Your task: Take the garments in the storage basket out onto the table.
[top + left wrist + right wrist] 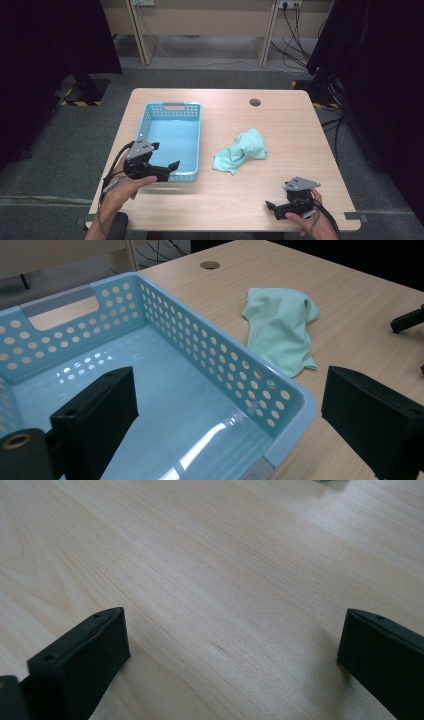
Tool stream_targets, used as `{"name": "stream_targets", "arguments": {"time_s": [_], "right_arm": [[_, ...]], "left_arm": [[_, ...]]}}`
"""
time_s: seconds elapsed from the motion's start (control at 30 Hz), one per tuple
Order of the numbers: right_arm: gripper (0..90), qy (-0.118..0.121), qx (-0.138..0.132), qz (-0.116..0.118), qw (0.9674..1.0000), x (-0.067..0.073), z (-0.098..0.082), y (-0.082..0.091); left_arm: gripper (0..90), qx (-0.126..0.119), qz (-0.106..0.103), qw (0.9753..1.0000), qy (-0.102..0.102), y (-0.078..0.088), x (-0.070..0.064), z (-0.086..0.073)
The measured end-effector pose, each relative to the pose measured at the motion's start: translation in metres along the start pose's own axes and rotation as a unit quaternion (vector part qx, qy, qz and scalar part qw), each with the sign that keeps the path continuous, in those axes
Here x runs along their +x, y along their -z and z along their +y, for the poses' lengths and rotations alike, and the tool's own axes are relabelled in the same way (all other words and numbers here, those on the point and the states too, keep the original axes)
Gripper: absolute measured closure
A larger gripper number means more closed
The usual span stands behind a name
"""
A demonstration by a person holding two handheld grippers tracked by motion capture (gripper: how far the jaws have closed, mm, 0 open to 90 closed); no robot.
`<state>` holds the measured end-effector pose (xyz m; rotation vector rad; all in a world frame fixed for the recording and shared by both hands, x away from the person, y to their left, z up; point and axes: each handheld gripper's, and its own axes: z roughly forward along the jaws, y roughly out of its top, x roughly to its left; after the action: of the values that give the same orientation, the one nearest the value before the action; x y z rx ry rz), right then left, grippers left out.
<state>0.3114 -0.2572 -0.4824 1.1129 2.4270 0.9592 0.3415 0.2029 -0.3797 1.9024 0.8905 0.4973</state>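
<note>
Two grippers idle | left gripper [165,157] jaws spread over basket [172,107] near rim | right gripper [272,206] jaws spread, holding nothing, above table [280,135] | cloth [240,151] lay crumpled beside basket, ungrasped | transfer appeared not started

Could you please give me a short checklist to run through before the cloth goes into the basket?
1. Left gripper jaws open: ok.
2. Right gripper jaws open, nothing between them: ok.
3. Green cloth lies free on the table, crumpled, untouched: ok.
4. Blue basket holds nothing: ok.
5. Left gripper clear of the basket: not ok, it straddles the near right corner.
6. Right gripper close to the cloth: not ok, it sits at the table's near edge.
</note>
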Motion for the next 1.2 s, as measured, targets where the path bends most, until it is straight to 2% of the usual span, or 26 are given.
{"name": "stream_targets", "arguments": {"time_s": [0.43, 0.73, 1.2], "right_arm": [[0.4, 0.000, 0.000, 0.000, 1.0000, 0.000, 0.000, 0.000], [0.3, 0.000, 0.000, 0.000, 1.0000, 0.000, 0.000, 0.000], [0.4, 0.000, 0.000, 0.000, 1.0000, 0.000, 0.000, 0.000]], "left_arm": [[7.1, -0.003, 0.004, 1.0000, 0.003, 0.009, -0.001, -0.009], [7.1, -0.006, 0.007, 0.9999, 0.011, 0.019, -0.001, -0.023], [7.0, -0.009, 0.007, 0.9999, 0.007, 0.025, -0.005, -0.026]]}}
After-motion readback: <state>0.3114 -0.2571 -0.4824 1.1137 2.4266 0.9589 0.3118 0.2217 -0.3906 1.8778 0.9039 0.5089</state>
